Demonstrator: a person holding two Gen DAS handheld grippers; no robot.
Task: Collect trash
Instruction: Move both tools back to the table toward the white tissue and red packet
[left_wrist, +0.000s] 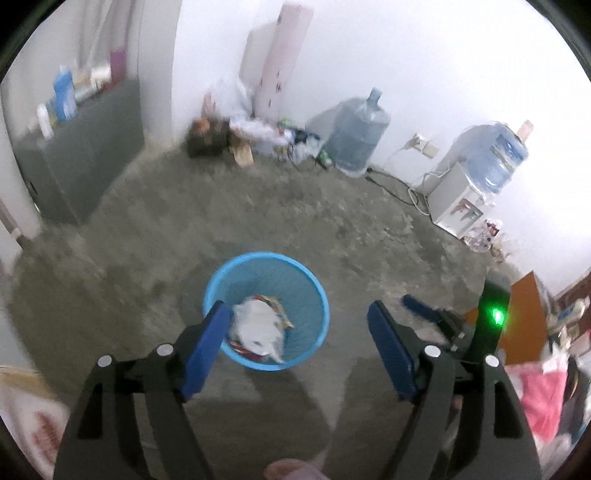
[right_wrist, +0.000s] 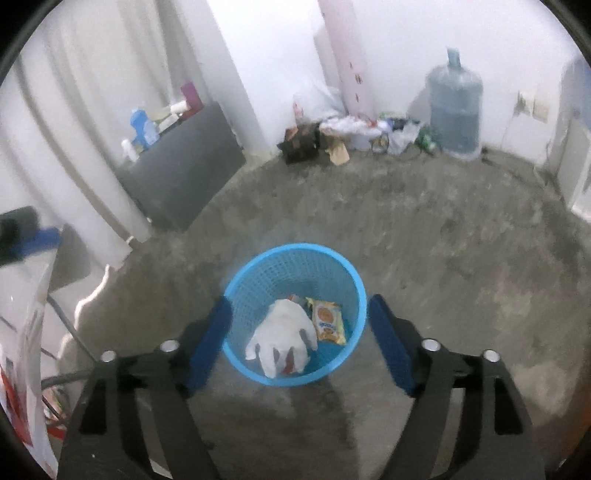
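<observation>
Trash (right_wrist: 282, 334) in blue basket (right_wrist: 295, 254), below both open tools.

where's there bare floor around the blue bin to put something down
Bare concrete floor runs wide between the blue mesh bin and the far wall, and to the bin's right. Crowded: the corner clutter beside the water jug, and the dark cabinet at left. Both tools, left and right, hang open over the bin.

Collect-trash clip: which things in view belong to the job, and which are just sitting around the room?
Job:
- blue basket
- white crumpled bag inside it
- orange snack packet inside it
- left gripper and right gripper, jaws open and empty

Lying about:
- water jug on the floor
- water dispenser
- dark cabinet with bottles
- clutter by the far wall
</observation>
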